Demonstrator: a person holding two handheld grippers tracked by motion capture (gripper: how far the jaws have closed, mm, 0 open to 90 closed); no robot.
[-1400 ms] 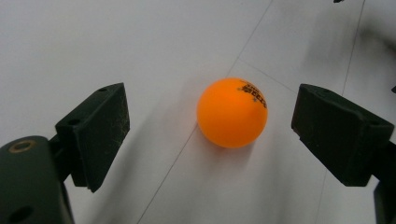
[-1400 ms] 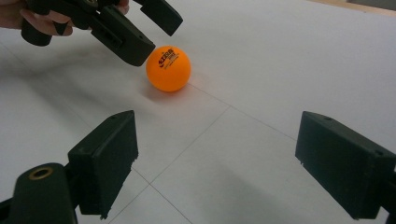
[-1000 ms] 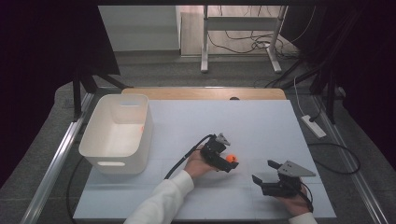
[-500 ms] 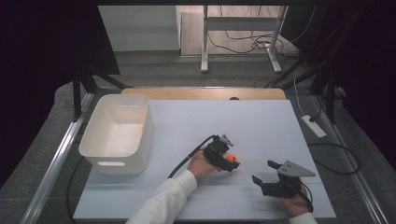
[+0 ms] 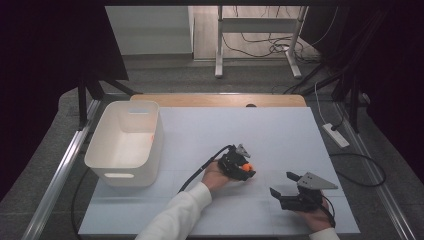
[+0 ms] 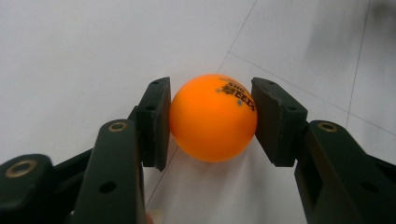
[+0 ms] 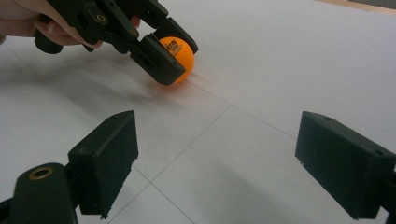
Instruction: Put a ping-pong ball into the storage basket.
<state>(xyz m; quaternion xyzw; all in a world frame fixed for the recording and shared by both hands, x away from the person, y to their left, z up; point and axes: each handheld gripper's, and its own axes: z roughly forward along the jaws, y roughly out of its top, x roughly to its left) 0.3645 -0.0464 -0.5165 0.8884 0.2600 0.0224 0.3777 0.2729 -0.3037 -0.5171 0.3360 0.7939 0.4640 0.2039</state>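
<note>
Worktop [image 5: 280,135] seen from the high view carries a white bin [image 5: 125,142]; right of the bin, the left gripper [image 5: 246,170] has just closed on an orange ball [image 5: 247,168]. Left gripper view: both pads press the ball [image 6: 212,119], which rests on the worktop. Right gripper view: beyond the ball [image 7: 180,51], the right gripper [image 7: 217,163] stands wide apart, holding nothing.

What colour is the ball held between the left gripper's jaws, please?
The ball is orange with small dark print, clearest in the left gripper view.
</note>
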